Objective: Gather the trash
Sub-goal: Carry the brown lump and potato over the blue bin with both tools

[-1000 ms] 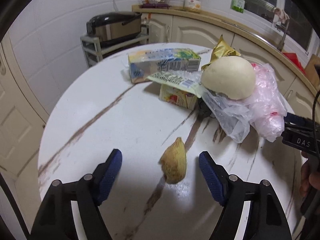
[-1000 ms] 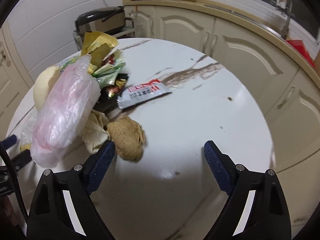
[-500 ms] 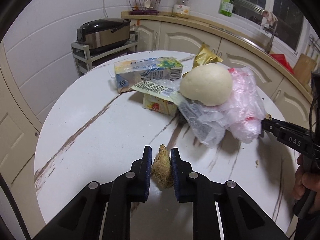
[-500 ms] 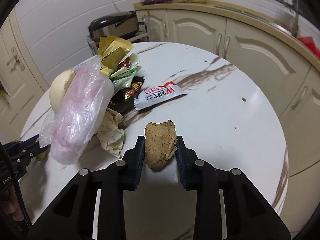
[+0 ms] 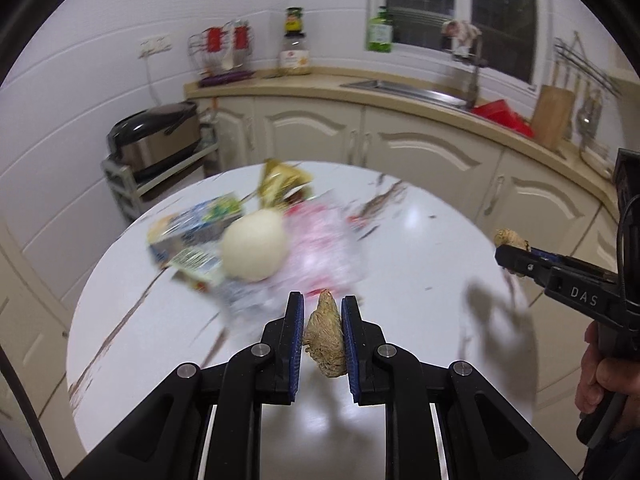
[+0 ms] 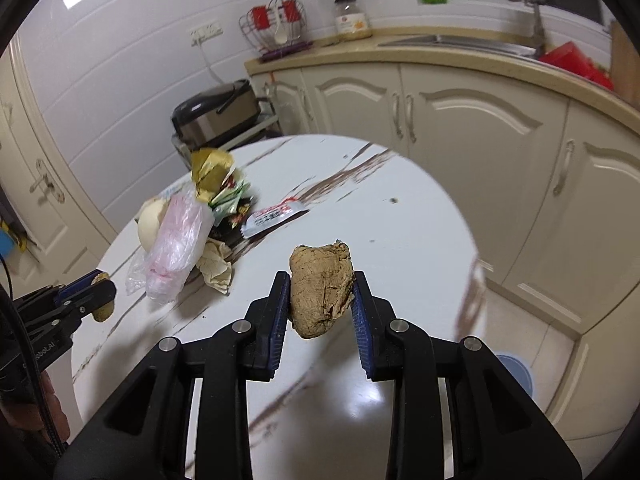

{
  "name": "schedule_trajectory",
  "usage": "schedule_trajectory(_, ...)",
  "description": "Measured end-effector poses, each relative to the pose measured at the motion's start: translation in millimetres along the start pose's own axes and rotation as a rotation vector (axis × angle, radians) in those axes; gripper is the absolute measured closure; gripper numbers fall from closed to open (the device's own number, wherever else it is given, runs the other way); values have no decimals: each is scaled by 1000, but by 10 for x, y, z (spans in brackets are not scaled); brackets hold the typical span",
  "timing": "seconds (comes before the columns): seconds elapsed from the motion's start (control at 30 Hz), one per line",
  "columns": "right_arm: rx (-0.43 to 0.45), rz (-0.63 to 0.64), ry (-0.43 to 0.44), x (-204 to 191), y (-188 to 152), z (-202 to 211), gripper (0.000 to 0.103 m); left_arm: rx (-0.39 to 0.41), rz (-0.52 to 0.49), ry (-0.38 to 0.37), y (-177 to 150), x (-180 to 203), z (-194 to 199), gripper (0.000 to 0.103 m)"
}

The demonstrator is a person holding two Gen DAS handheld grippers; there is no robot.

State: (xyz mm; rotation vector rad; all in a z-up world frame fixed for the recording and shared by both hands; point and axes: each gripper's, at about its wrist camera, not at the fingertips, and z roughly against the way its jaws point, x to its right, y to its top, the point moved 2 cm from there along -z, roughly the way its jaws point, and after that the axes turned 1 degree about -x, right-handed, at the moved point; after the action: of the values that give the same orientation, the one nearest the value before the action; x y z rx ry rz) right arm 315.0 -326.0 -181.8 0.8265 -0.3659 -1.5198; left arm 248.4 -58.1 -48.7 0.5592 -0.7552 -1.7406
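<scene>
Whereas half a second earlier both lumps sat on the marble surface between closing pads, both were now lifted clear of it. Left tongs were pinching a small fibrous tan scrap, held above the round counter near its front. Right tongs were pinching a larger brown crumpled lump, also raised above the counter surface. Both cameras sat higher than before, with more of the kitchen in view; the left view was motion-blurred.

The remaining trash lay in one heap on the counter's left-rear part: a pale round bun-like ball, a pink-tinted plastic bag against it, a flattened printed carton, a gold foil wrapper, a crumpled beige paper and a white-and-red sachet just beside the heap toward the centre. The counter's right half and front were bare marble apart from a few dark specks. Its right edge dropped to tiled floor, with cream cabinets beyond a gap.

A blue round object showed on the floor under the right tongs' arm; whether it was a bin could not be told. On the far worktop stood a jar, and a cooker sat on a low rack.
</scene>
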Motion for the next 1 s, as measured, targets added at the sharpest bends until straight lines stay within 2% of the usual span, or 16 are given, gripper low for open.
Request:
schedule_trajectory(0.27,93,-117,-87,703,-130,644,75,26,-156,-165,303,1170,-245,88)
schedule_trajectory(0.5,122,-272,-209,1592,-424,1072,75,-17,-260,-297,370,2148,-635,88)
schedule_trajectory(0.77,104,-405,-306,2440,-788,1232,75,-81,-313,-359,464,2952,-1271,88)
schedule_trajectory(1.0,29,-506,-330,3037,-1173,949,75,-220,-354,-367,452,3495,-2159,88)
